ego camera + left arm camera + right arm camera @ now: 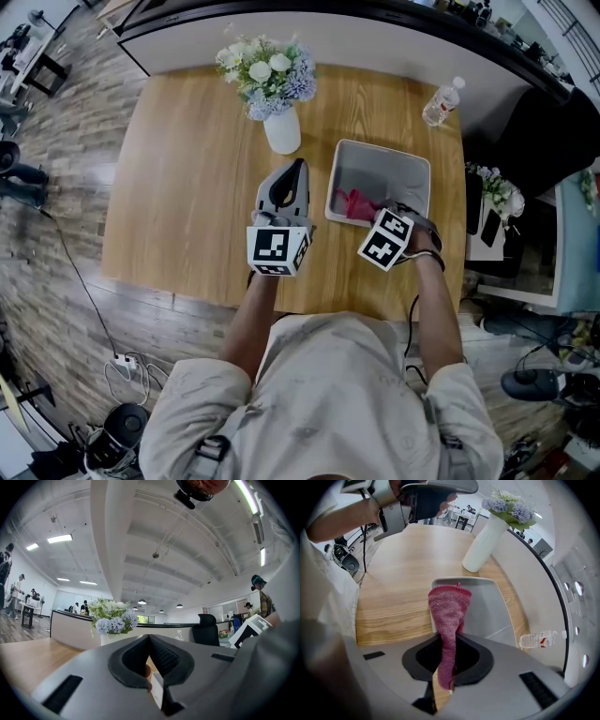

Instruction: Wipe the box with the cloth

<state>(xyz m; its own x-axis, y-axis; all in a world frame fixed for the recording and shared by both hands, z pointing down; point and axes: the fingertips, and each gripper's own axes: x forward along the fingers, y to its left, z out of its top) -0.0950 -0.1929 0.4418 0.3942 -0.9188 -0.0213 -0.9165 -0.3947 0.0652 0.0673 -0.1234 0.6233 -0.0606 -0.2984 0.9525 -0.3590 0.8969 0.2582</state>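
Note:
The grey box sits on the wooden table, right of centre. A pink cloth hangs into its near left corner. My right gripper is over the box's near edge and is shut on the cloth. In the right gripper view the cloth runs out from between the jaws of the right gripper and drapes over the box rim. My left gripper hovers left of the box, near the vase. In its own view the left gripper is shut on nothing and points level across the room.
A white vase of flowers stands just beyond the left gripper. A water bottle stands at the table's far right corner. The table's right edge runs close beside the box. Bare wood stretches to the left.

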